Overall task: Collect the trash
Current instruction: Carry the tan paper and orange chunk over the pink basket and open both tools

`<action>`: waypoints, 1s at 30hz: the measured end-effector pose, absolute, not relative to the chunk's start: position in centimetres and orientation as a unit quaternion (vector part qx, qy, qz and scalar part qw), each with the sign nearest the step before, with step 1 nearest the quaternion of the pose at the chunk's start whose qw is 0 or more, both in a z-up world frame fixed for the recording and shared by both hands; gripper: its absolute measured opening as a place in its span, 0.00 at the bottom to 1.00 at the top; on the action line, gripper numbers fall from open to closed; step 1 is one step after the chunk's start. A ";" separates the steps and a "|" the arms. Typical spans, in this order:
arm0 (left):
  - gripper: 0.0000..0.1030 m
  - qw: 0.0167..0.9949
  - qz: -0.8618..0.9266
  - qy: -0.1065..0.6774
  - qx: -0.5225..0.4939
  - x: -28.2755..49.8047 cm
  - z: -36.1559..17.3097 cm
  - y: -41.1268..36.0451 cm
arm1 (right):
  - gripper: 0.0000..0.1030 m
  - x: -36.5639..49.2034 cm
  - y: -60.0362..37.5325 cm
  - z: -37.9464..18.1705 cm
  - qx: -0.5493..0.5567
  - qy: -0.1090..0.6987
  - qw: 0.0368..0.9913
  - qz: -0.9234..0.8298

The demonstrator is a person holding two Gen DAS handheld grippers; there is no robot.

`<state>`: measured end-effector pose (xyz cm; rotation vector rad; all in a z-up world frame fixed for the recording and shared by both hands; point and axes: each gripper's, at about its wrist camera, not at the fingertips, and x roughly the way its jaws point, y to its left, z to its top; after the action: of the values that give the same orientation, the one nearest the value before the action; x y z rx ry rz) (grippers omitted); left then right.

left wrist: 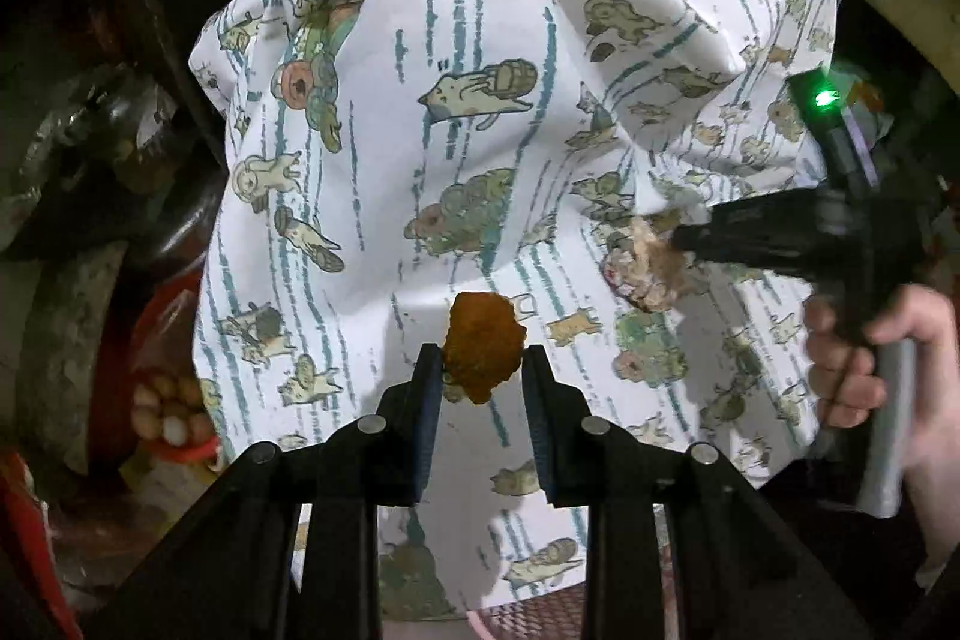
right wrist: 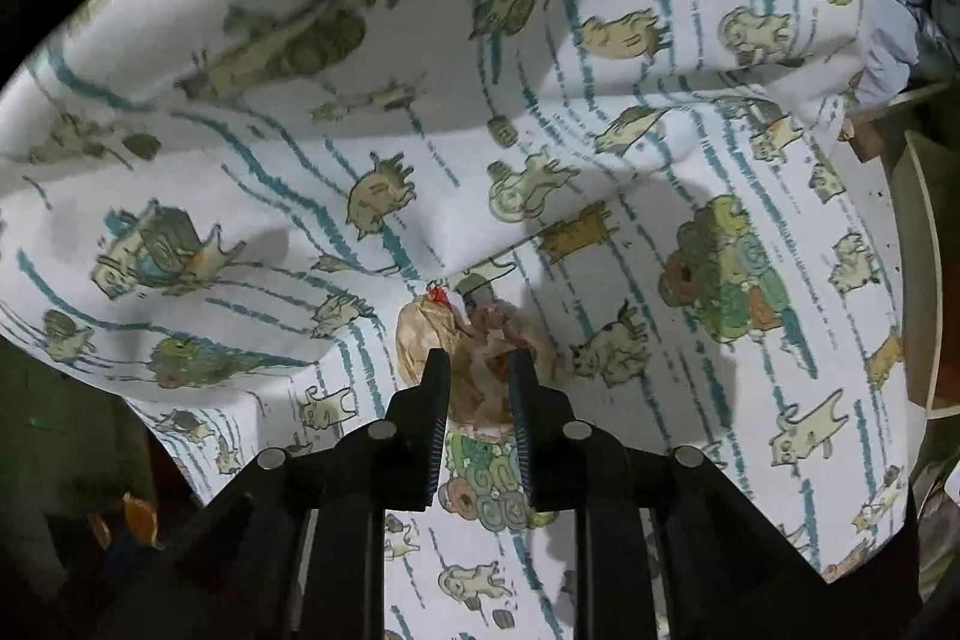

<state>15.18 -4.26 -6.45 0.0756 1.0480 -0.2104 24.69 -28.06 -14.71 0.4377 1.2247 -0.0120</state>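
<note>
Centre-low in the left wrist view, the left gripper (left wrist: 483, 370) was clamped on an orange-brown scrap (left wrist: 482, 355), long axis upright; the right gripper (right wrist: 480, 376) pinched a crumpled wrapper (right wrist: 474, 346) lying on the cat-print cloth (right wrist: 300, 100), mid-frame.

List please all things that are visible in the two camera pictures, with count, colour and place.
cloth: one, white with teal stripes and cat drawings, rumpled, fills both views
brown chunk: one, orange-brown, between the left gripper's fingers
crumpled wrapper: one, tan with a red spot, on the cloth, between the right gripper's fingers
left gripper: one, black, shut on the chunk
right gripper: one, black, closed on the wrapper
hand: one, holds the right gripper's handle, right edge of the left wrist view
</note>
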 end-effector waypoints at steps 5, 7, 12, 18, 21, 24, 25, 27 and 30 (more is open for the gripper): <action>0.25 0.871 -0.084 0.483 0.024 16.0 -5.8 -3.6 | 0.21 25.3 -27.4 -16.5 0.208 0.592 0.779 -0.003; 0.25 0.871 -0.080 0.485 0.012 16.3 -5.8 -2.9 | 0.20 25.5 -27.0 -16.7 0.201 0.591 0.781 -0.005; 0.25 0.875 -0.068 0.479 0.011 16.0 -5.6 -2.2 | 0.07 25.3 -24.9 -15.9 0.130 0.582 0.803 -0.005; 0.25 0.888 -0.072 0.454 0.009 14.8 -4.0 -2.1 | 0.07 22.8 -23.8 -13.1 0.115 0.538 0.835 0.014; 0.25 0.895 -0.073 0.440 0.007 13.8 -3.0 -2.1 | 0.07 20.9 -24.1 -10.6 0.132 0.506 0.851 0.047; 0.25 0.900 -0.074 0.429 0.005 12.6 -2.0 -2.3 | 0.07 18.8 -24.6 -8.9 0.140 0.483 0.862 0.060; 0.25 0.903 -0.075 0.423 0.008 12.0 -1.6 -2.5 | 0.07 18.1 -24.6 -8.3 0.134 0.481 0.865 0.054; 0.25 0.908 -0.076 0.411 0.007 10.7 -1.0 -2.6 | 0.07 16.7 -24.5 -7.1 0.114 0.472 0.873 0.052; 0.25 0.911 -0.079 0.405 -0.003 8.6 -0.7 -2.5 | 0.07 14.3 -24.4 -5.3 0.095 0.455 0.883 0.061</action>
<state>8.62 -2.52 -0.65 -0.0053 0.8339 -0.1638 14.30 -24.42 -5.30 0.1979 0.9474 0.1263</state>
